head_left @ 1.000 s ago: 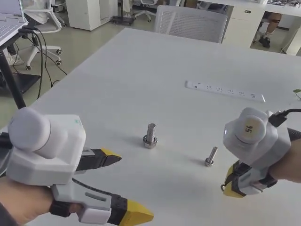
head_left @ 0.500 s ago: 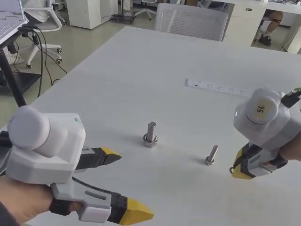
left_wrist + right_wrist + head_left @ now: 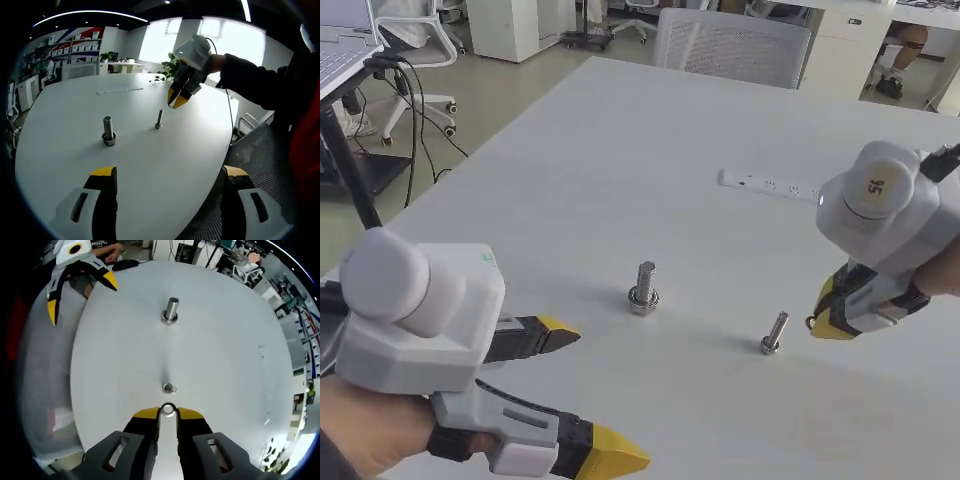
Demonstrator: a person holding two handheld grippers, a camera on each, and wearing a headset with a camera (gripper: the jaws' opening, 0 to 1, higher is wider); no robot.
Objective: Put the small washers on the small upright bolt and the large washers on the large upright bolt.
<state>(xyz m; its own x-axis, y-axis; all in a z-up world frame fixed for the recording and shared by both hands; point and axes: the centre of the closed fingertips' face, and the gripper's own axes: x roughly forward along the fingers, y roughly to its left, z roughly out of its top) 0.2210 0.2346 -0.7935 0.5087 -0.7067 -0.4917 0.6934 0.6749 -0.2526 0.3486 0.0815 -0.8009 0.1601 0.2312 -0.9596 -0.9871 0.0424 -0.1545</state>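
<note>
Sitting between the yellow tips of the right gripper (image 3: 168, 412), a small washer (image 3: 168, 410) is pinched tight. It is seen as a little silver ring with a hole in it. The claw is closed on the ring and held up in the air, not touching the table (image 3: 620, 150).

Just beside those tips, the small bolt (image 3: 169, 388) is found standing on its head, with its thin end up. The ring is close to the top of this bolt but is not on it. In the head view, the small bolt (image 3: 774, 333) is seen nearer the right edge of the table, and the right gripper (image 3: 825, 325) is seen a bit past it, toward that same edge.

The large bolt (image 3: 644, 289) is stood up too, closer to the middle of the table and well apart from the small one. A wider round part is seen at its foot. Whether that is a washer cannot be told.

The left gripper (image 3: 595, 395) is held low by the near edge of the table. Its claw is spread wide, and nothing is held in it.

A long white power strip (image 3: 770, 186) is laid flat toward the far edge. A mesh chair (image 3: 730, 45) is parked just behind that far edge.
</note>
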